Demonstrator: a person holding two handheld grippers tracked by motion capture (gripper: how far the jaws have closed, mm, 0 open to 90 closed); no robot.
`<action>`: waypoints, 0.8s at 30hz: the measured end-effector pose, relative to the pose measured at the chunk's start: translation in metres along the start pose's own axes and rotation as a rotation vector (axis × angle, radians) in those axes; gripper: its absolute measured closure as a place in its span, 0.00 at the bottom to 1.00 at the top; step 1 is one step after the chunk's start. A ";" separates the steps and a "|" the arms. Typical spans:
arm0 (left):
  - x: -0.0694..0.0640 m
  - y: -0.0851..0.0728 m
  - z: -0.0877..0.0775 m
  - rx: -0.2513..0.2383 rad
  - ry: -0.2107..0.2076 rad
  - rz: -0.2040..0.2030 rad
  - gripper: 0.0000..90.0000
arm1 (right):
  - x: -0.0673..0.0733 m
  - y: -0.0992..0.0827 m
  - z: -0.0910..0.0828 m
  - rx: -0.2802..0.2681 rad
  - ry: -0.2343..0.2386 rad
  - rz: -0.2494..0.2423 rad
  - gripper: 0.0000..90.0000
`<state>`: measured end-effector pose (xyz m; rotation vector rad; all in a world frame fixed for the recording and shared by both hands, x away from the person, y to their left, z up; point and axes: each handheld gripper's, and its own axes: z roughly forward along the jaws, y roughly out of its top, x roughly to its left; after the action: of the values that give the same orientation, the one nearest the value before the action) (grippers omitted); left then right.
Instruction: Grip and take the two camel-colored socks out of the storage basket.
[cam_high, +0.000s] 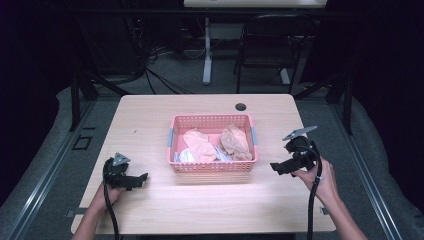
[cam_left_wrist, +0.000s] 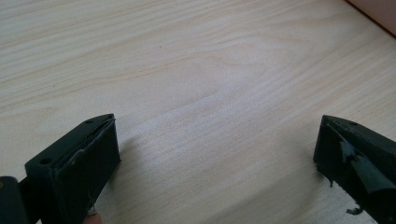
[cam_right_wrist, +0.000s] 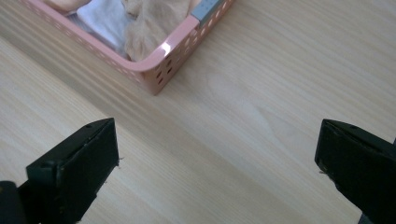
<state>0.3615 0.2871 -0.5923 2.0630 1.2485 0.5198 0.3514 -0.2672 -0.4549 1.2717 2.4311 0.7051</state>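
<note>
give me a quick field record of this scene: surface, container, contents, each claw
surface: wooden table
container: pink basket, mid-table, upright
contents: crumpled cloths, peach, tan and white, inside the basket
left claw: open, empty, low over bare table left of the basket
right claw: open, empty, right of the basket, pointing at its near corner
contact: neither claw touches the basket or the cloths

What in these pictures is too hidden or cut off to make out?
- Basket floor, high view: hidden under the crumpled cloths; how many cloths there are cannot be told.
- Basket, right tool view: cut off by the top edge; just a corner is seen.
- Basket, left tool view: a sliver at the top right corner.
- Room behind the table: too dark.
</note>
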 end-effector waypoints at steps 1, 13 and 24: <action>0.000 0.000 0.000 0.000 0.000 0.001 0.00 | 0.000 0.003 0.000 -0.003 0.005 -0.001 0.00; 0.000 0.000 0.000 0.000 0.000 0.000 0.00 | 0.011 0.041 -0.008 -0.045 0.012 -0.041 0.00; 0.000 0.000 0.000 0.000 0.000 0.000 0.00 | 0.022 0.086 -0.006 -0.080 0.044 -0.073 0.00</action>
<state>0.3616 0.2872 -0.5923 2.0627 1.2483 0.5198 0.3949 -0.2091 -0.4036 1.1433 2.4439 0.8094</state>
